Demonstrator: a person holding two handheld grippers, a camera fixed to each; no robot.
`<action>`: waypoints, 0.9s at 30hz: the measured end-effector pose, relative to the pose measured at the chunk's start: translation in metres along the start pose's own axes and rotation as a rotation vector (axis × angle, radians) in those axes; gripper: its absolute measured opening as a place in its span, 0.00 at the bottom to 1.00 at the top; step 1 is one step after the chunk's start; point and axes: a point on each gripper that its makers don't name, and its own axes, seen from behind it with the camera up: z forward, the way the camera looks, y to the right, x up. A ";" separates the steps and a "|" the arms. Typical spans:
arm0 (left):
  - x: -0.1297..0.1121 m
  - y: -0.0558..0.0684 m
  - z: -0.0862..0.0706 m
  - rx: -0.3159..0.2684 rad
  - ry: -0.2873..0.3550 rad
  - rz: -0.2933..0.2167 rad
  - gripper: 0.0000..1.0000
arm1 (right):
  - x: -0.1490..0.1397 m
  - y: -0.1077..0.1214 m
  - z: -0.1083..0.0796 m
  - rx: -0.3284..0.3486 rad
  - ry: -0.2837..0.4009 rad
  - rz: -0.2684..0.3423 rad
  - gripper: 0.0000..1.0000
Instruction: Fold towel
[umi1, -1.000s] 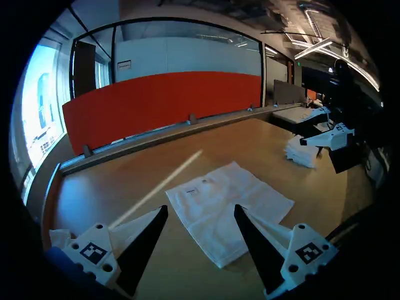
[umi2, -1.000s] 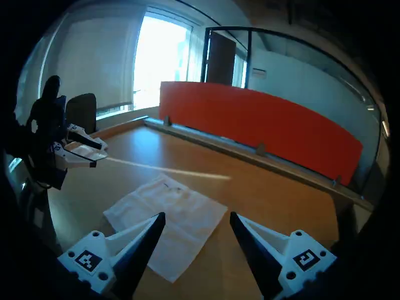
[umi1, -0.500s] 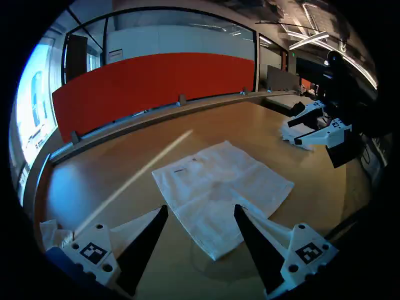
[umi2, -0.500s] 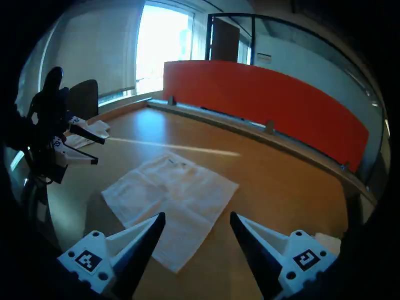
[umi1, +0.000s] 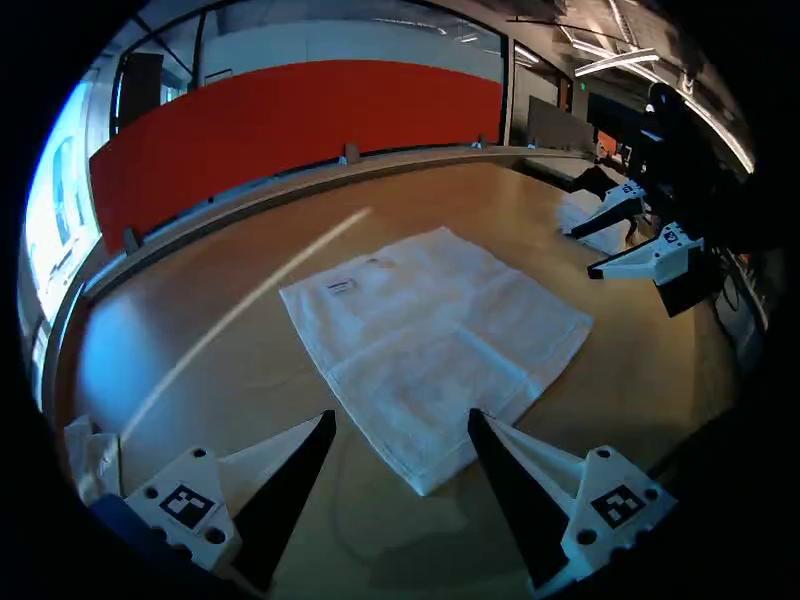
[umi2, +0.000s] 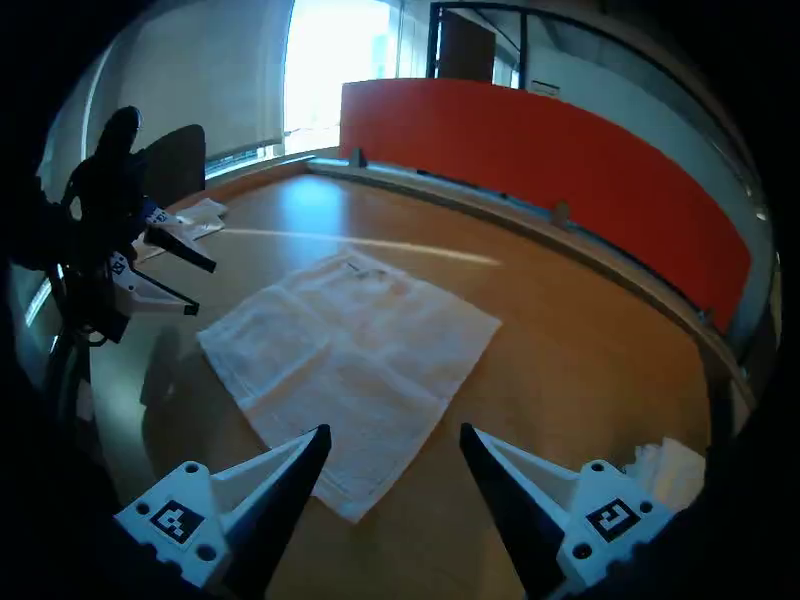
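Wooden table (umi1: 200, 330) | towel (umi1: 430, 320) spread flat | left tongs (umi1: 400, 415) released, hovering over corner | right tongs (umi2: 393, 430) released, hovering

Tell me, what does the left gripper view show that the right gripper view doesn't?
Left gripper view: ceiling light strips. Right gripper view: a dark chair near the window. Both: the white towel spread flat on the wooden table, the red partition, and the open left claw and right claw.
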 end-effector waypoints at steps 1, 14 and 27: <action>-0.003 0.000 0.002 -0.003 -0.007 0.002 0.98 | -0.003 -0.001 0.002 0.005 -0.006 0.000 1.00; -0.037 0.016 0.022 -0.060 -0.093 0.038 0.98 | -0.053 -0.016 0.020 0.064 -0.107 -0.035 1.00; -0.055 0.022 0.030 -0.086 -0.142 0.050 0.98 | -0.072 -0.017 0.022 0.101 -0.156 -0.049 1.00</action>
